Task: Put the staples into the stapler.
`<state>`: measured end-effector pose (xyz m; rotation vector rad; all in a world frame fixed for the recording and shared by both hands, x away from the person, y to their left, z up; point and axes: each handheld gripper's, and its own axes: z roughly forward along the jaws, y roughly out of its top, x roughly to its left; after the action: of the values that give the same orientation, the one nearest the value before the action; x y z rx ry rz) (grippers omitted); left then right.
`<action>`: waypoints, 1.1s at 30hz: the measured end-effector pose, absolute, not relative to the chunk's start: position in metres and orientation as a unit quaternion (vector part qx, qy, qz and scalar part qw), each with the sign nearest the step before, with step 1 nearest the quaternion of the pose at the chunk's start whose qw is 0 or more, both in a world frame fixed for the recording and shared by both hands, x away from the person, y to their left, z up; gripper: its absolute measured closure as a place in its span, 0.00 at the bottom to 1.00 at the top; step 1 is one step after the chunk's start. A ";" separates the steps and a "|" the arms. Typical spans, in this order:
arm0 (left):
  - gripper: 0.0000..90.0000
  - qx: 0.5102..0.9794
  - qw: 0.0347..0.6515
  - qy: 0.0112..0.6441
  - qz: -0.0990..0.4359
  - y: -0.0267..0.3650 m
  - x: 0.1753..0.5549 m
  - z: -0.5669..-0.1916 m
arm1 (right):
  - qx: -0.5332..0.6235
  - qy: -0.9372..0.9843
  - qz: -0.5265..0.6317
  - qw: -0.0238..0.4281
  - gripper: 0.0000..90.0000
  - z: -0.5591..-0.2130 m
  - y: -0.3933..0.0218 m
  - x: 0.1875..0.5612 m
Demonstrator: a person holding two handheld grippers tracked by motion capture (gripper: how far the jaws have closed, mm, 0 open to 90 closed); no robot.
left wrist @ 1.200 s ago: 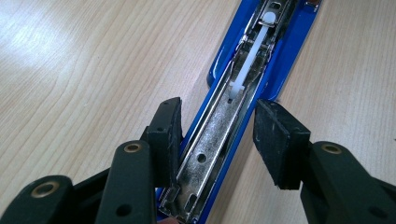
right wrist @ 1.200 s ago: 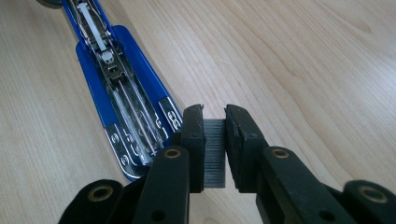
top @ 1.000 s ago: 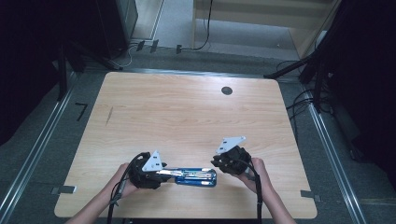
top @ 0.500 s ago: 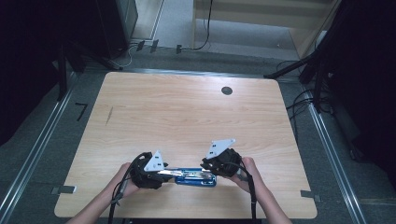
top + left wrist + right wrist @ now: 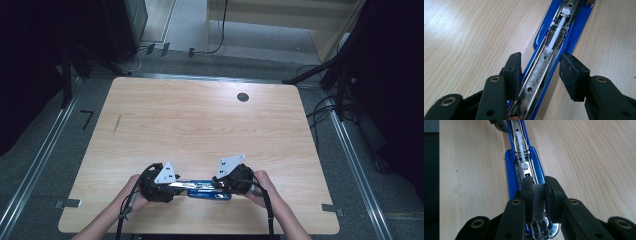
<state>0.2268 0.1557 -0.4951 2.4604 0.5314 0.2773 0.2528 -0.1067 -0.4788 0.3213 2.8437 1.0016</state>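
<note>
Blue stapler [image 5: 209,189] lies opened flat between both grippers near the table's [image 5: 200,125] front edge in the high view. Left gripper view: the left gripper [image 5: 540,68] straddles the metal magazine channel [image 5: 536,82], one pad against its side, the other apart, likely steadying it. Right gripper view: the right gripper [image 5: 539,191] pinches a strip of staples [image 5: 539,202] just above the channel's rear, apparently for loading.
</note>
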 end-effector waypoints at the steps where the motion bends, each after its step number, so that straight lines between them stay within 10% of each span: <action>1: 0.60 0.927 0.300 0.200 0.104 0.156 0.227 -0.495 | 0.105 0.937 0.328 0.054 0.88 -0.479 -0.106 0.253; 33: 0.59 0.927 0.297 0.202 0.106 0.155 0.227 -0.495 | 0.057 0.948 0.308 0.049 0.87 -0.486 -0.113 0.255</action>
<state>0.2266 0.1552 -0.4952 2.4644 0.5369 0.2806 0.2549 -0.1129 -0.4856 0.1750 2.8895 0.9374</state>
